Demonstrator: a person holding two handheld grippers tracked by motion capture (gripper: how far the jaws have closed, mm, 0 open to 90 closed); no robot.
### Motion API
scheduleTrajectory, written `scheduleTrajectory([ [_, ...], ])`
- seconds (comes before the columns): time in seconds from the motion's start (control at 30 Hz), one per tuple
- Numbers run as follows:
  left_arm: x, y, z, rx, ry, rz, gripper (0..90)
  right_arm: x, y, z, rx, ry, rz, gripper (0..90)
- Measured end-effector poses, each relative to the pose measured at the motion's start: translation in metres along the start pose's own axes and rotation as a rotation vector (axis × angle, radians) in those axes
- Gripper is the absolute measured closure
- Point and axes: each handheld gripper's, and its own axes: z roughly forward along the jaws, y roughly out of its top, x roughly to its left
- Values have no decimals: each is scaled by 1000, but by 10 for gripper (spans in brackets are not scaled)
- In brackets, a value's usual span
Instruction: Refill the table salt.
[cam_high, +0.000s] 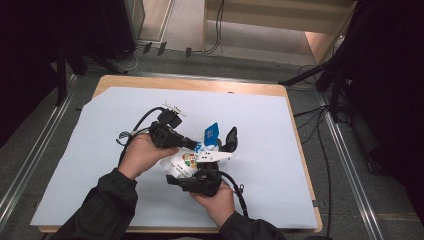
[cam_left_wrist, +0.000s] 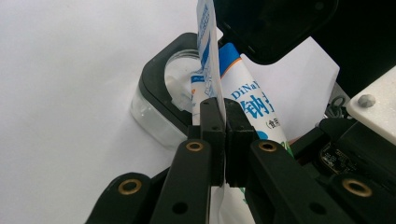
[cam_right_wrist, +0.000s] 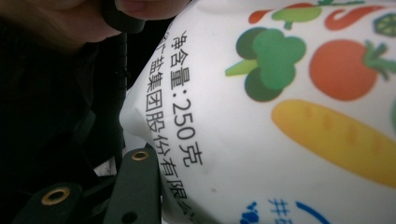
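Left tongs (cam_left_wrist: 219, 135) pinch the salt bag's (cam_left_wrist: 243, 98) top edge, jaws fully closed on it. Right tongs (cam_high: 200, 181) clasp the bag's belly, part open. Bag hangs tilted over the lidded clear container (cam_left_wrist: 161, 105) on the surface (cam_high: 260, 115). Risk: thin edge slips, salt spills outside. Container appears empty.

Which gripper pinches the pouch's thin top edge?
The left gripper: jaws shut on the white pouch at its flat top seam. The right gripper grips the pouch's bulging body.

White vegetable-print pouch (cam_high: 192, 161) held above table, blue top edge tilted over, seemingly, clear black-rimmed container (cam_left_wrist: 161, 100).
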Motion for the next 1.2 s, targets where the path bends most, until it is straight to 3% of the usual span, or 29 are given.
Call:
scheduleTrajectory([
  [0.13, -1, 0, -1, -10, -1, 3, 895, 0, 1, -1, -20, 19, 11, 610],
  [0.33, -1, 0, -2, -8, -14, 16, 829, 1, 1, -1, -25, 15, 9, 612],
  [0.57, 2, -2, -3, -17, -33, 8, 821, 1, 1, -1, -33, 19, 7, 617],
  [1.03, -1, -5, -5, -44, 7, 74, 846, 1, 2, -2, -30, 24, 3, 625],
  [1.2, -1, -4, -5, -29, -1, 33, 867, 2, 2, -1, -33, 30, -3, 628],
])
